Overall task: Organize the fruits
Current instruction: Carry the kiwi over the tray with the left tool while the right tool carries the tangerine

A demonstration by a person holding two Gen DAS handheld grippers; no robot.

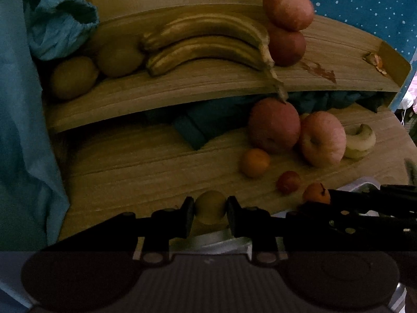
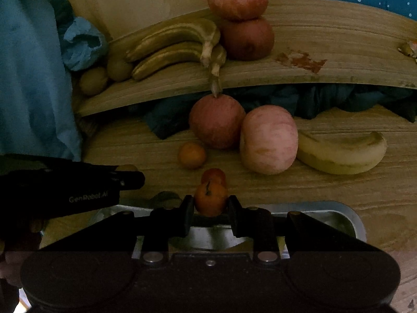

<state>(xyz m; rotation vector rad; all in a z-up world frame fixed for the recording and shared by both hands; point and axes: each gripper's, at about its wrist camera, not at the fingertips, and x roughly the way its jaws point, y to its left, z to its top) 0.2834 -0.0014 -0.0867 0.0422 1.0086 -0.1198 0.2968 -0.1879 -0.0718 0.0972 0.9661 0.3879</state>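
Matt grained wooden shelf (image 2: 338, 39), shiny, probably metal tray (image 2: 338, 221), crumpled cloth (image 1: 60, 20)

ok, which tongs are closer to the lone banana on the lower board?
Right. The right tongs, shut on a small orange, sit in front of the banana. The left tongs, gripping a yellowish fruit, are further left.

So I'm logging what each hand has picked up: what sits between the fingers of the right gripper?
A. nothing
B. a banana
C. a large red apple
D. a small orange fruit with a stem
D: in the right wrist view the right gripper has its fingers closed against both sides of a small orange fruit with a dark stem, held above the metal tray.
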